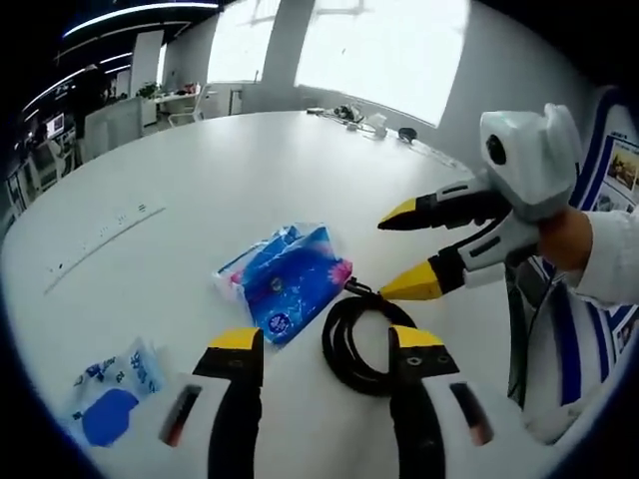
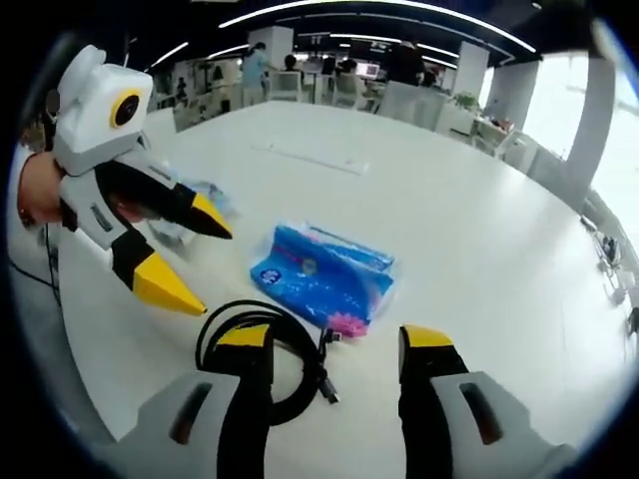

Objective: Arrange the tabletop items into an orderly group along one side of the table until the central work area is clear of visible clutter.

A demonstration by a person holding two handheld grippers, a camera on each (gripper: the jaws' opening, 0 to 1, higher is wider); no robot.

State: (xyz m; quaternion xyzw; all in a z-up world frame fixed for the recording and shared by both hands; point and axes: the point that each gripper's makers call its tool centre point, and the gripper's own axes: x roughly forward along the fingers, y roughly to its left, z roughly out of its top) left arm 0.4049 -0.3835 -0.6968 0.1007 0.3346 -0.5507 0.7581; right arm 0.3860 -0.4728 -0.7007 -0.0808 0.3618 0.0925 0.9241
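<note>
White table (image 1: 200, 180): blue tissue pack (image 1: 285, 279), coiled black cable (image 1: 359, 344).

White tool (image 1: 412, 250), black jaws, yellow tips

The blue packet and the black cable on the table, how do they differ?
The blue packet is a flat, soft plastic pack printed in blue with pink at one end; the black cable is plain black and wound into a round coil with an open middle. The packet covers more of the white table than the coil. Both lie side by side between the two open grippers, left gripper and right gripper.
</note>
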